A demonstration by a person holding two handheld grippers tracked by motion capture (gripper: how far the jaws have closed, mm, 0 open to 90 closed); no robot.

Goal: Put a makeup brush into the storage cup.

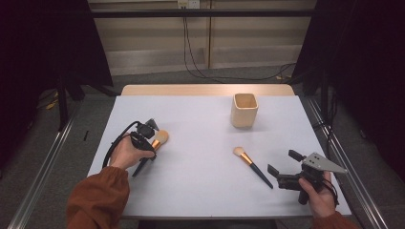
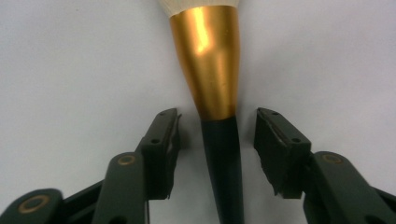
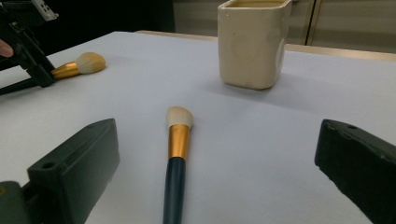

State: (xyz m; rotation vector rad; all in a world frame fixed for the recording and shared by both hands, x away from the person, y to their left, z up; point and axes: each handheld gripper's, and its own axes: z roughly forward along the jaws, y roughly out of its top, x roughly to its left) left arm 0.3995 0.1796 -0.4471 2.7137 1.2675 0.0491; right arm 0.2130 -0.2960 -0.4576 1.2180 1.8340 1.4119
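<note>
Brush one [image 2: 219,140] lies flat on the white table [image 1: 200,143], near its left side, right between the two jaws of the left gripper [image 2: 217,140]. Its dark handle runs straight back toward the left hand [image 1: 125,152], and its soft tip points away, toward the cup [image 1: 245,109]. The jaws stand a little apart on each side of the handle, with small gaps, not pinching it yet. The right gripper [image 1: 282,164] is spread wide, holding nothing, near a second brush [image 1: 253,167].
</note>
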